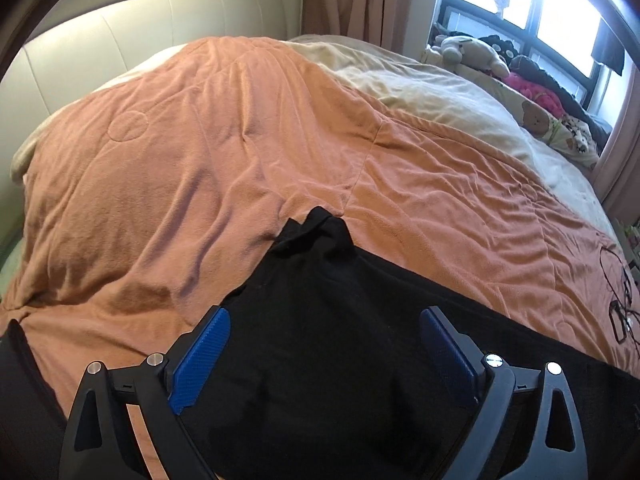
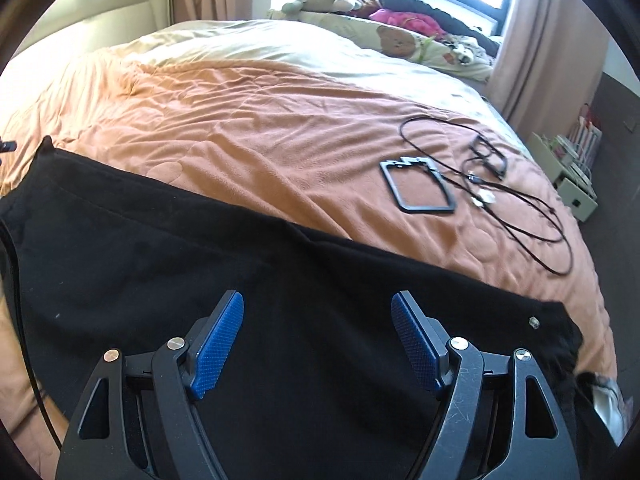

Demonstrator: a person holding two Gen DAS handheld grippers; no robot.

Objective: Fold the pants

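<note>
Black pants lie flat on the orange bedspread, stretching across the near side of the bed. One end bunches to a small peak in the left wrist view. My left gripper hovers above the dark fabric with its blue pads spread wide, and nothing sits between them. In the right wrist view the pants run from the left edge to a hem at the right. My right gripper is open over the cloth, holding nothing.
A black rectangular frame and looped black cables lie on the orange bedspread to the right. Stuffed toys and clothes pile up by the window. A padded headboard stands at the left, and a small drawer unit beside the bed.
</note>
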